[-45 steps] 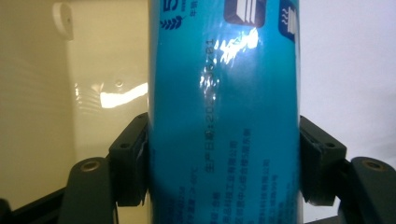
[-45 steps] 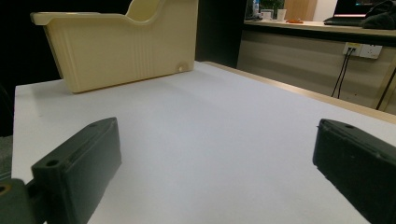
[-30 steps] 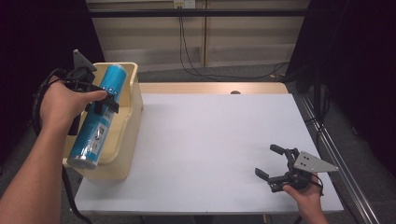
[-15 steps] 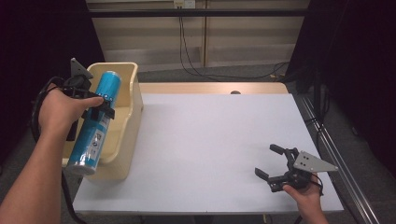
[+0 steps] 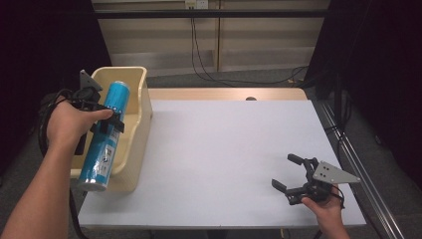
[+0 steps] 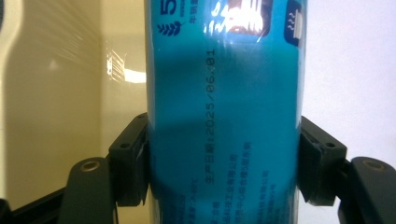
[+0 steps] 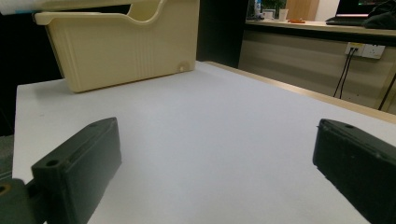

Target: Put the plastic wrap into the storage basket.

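We hold two black two-jaw grippers, the left gripper (image 5: 107, 122) and the right gripper (image 5: 288, 175), each topped by a grey three-cornered plate with small screws. Black cable trails from both. Our forearms are bare, sleeveless.

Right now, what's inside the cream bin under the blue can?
The blue can, clamped in the left gripper, hangs over the cream bin. The bin's far inner wall looks bare; the can and hand cover its floor.

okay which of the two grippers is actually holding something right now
The left gripper: its jaws are clamped on the sides of the blue can above the cream bin. The right gripper is open over the white table.
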Available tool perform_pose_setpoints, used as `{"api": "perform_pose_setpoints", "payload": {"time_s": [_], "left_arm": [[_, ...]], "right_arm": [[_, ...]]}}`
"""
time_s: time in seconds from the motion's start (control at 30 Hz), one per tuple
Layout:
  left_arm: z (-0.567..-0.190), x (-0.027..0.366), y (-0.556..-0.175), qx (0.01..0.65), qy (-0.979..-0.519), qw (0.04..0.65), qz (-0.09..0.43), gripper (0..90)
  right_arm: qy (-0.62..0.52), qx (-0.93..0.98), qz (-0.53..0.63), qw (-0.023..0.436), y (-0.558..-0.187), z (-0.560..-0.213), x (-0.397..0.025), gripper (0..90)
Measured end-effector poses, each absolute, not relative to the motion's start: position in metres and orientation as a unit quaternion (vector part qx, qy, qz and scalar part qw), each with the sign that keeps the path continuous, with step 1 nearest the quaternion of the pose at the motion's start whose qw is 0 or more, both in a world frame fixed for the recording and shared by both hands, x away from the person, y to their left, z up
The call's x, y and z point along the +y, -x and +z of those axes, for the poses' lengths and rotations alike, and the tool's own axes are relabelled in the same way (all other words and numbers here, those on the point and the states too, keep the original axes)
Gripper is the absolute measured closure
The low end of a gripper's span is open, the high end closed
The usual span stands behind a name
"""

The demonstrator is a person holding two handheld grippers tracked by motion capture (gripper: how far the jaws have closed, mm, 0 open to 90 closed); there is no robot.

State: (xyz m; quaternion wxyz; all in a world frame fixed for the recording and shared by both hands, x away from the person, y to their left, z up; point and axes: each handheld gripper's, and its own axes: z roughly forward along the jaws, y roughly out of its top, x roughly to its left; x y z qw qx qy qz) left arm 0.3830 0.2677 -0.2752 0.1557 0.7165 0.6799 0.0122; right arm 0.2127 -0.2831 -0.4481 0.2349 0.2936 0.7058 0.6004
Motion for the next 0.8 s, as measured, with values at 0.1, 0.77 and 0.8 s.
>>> {"api": "perform_pose_setpoints", "payload": {"time_s": [0.1, 0.77, 0.8], "left_arm": [[-0.2767, 0.2669, -0.3836, 0.68, -0.717, 0.153, 0.011, 32.1], [-0.2824, 0.2672, -0.3855, 0.684, -0.716, 0.138, 0.01, 31.9], [-0.283, 0.2667, -0.3856, 0.686, -0.715, 0.137, 0.01, 31.9]], "right_arm": [[-0.293, 0.707, 0.6, 0.235, -0.2125, -0.4481, -0.2829, 0.9], [-0.291, 0.708, 0.599, 0.232, -0.2129, -0.4488, -0.2814, 0.9], [-0.291, 0.709, 0.599, 0.232, -0.2129, -0.4488, -0.2812, 0.9]]}}
